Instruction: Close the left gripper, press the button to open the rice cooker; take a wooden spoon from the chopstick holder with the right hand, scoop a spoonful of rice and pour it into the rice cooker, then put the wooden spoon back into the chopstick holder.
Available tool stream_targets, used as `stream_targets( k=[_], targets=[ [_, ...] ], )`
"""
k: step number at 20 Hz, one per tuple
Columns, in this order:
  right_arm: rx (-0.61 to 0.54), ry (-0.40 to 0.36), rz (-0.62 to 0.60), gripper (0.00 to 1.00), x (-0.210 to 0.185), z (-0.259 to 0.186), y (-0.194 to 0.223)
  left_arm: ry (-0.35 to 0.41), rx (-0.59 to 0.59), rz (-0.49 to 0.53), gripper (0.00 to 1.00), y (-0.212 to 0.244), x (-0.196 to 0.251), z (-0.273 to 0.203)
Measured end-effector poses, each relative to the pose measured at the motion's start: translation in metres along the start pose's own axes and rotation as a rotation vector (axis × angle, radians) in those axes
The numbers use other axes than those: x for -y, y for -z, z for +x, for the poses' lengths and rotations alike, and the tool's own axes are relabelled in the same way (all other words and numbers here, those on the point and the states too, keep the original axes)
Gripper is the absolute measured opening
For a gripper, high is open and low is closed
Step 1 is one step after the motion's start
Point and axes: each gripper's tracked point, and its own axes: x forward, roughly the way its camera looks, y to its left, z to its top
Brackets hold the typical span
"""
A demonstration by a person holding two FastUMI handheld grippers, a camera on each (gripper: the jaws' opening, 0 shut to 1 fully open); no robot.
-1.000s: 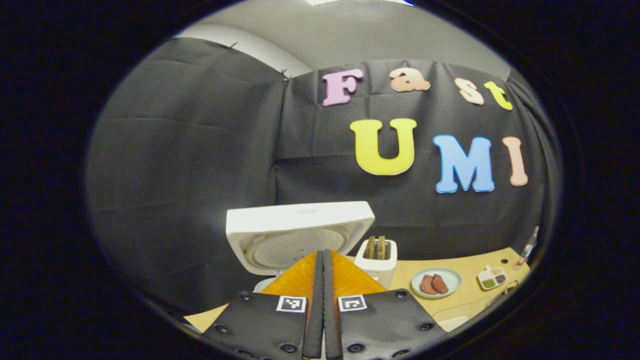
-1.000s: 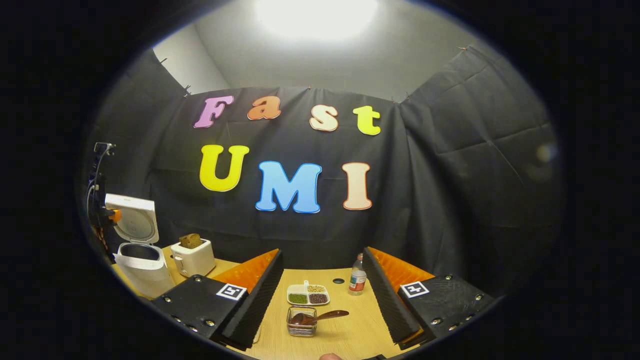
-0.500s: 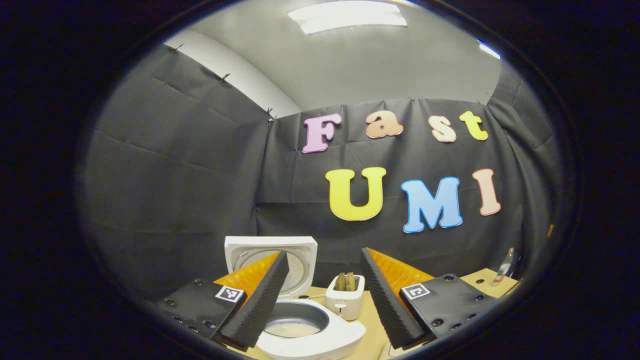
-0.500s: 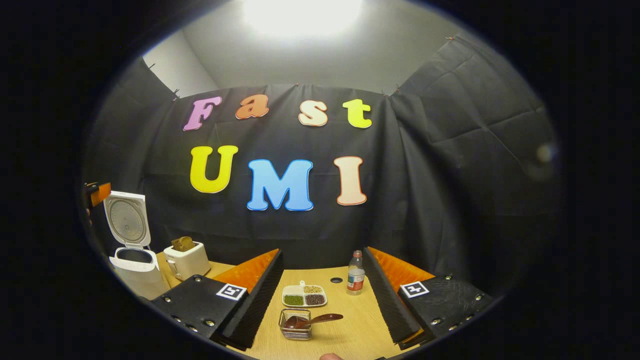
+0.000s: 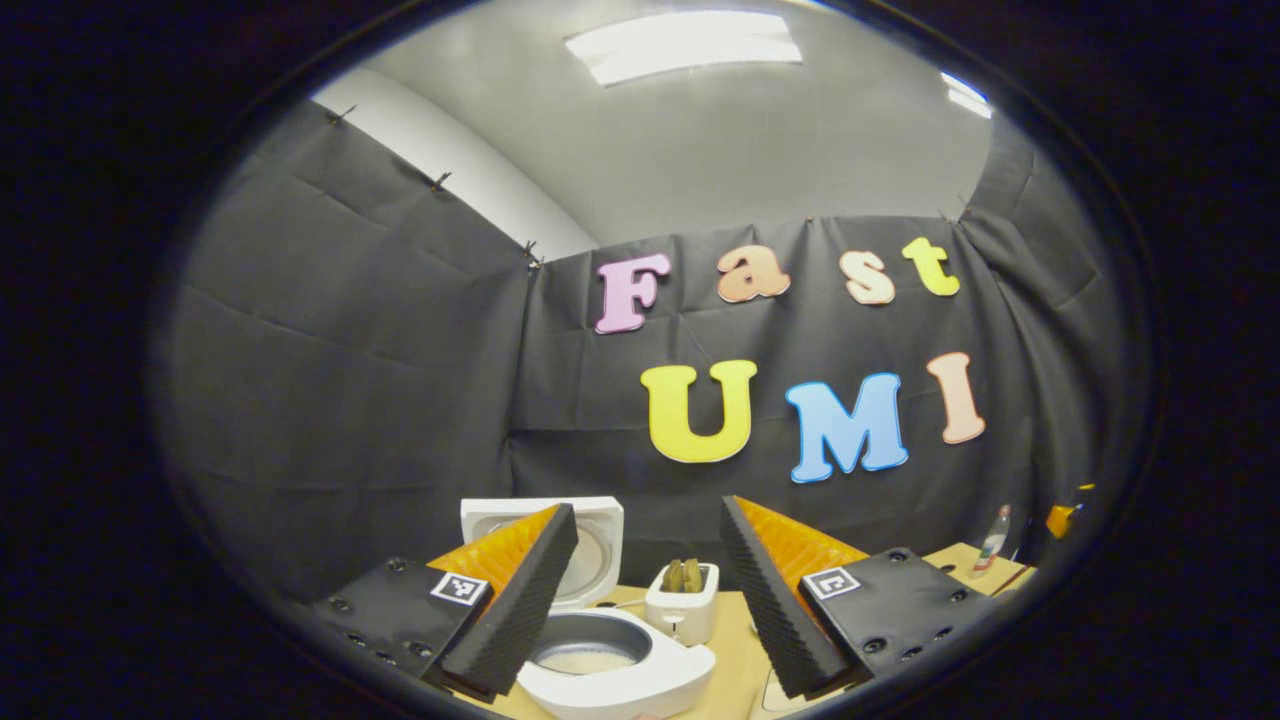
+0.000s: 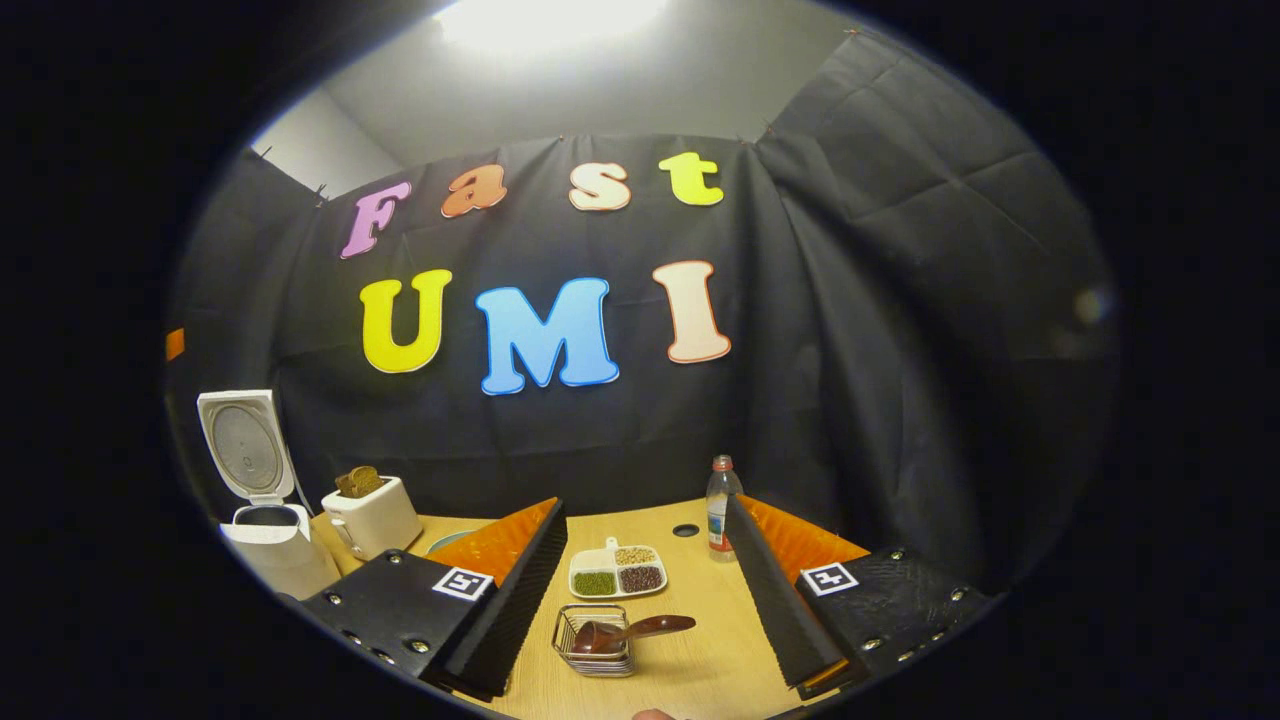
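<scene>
From my right gripper (image 6: 645, 600) I see bare table (image 6: 700, 670) between its 2 spread, empty fingers, with the wire holder (image 6: 594, 642) just ahead and the spoon (image 6: 628, 631) lying across its rim, handle to the right; a 3-part dish (image 6: 617, 572) and a bottle (image 6: 719, 508) stand behind, the cooker (image 6: 262, 520) and toaster (image 6: 370, 512) far left. My left gripper (image 5: 648, 590) hangs over the cooker (image 5: 612, 668), lid (image 5: 585, 540) up, toaster (image 5: 680, 604) just beyond. Since 1 second ago the left jaws have gone from clenched to wide and empty, and the right view has dipped toward the holder.
</scene>
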Motion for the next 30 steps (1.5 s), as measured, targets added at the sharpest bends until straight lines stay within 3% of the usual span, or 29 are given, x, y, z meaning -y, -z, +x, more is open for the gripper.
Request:
stream_targets(
  k=[2, 12, 21, 22, 25, 26, 28, 30],
  targets=[
    [-0.039, 0.008, 0.020, 0.97, 0.004, 0.008, 0.018, -0.011, 0.005, 0.018, 1.00, -0.004, -0.003, -0.006],
    [-0.232, 0.015, 0.106, 0.98, 0.011, 0.033, 0.106, -0.061, 0.001, 0.073, 1.00, -0.021, -0.020, -0.025],
    [-0.370, -0.043, 0.163, 0.97, 0.000, 0.044, 0.158, -0.116, -0.010, 0.115, 1.00, -0.027, -0.036, -0.045],
    [-0.385, -0.056, 0.171, 0.90, -0.002, 0.046, 0.162, -0.123, -0.012, 0.126, 1.00, -0.027, -0.039, -0.047],
    [-0.421, -0.087, 0.181, 0.88, -0.005, 0.048, 0.169, -0.135, -0.032, 0.136, 0.98, -0.021, -0.042, -0.051],
    [-0.419, -0.074, 0.180, 0.76, -0.003, 0.050, 0.171, -0.137, -0.039, 0.135, 0.95, -0.020, -0.043, -0.053],
    [-0.440, -0.093, 0.203, 0.54, -0.010, 0.052, 0.171, -0.147, -0.050, 0.140, 1.00, -0.014, -0.047, -0.054],
    [-0.463, -0.121, 0.213, 0.54, -0.017, 0.053, 0.173, -0.155, -0.063, 0.146, 1.00, -0.007, -0.051, -0.055]
  ],
)
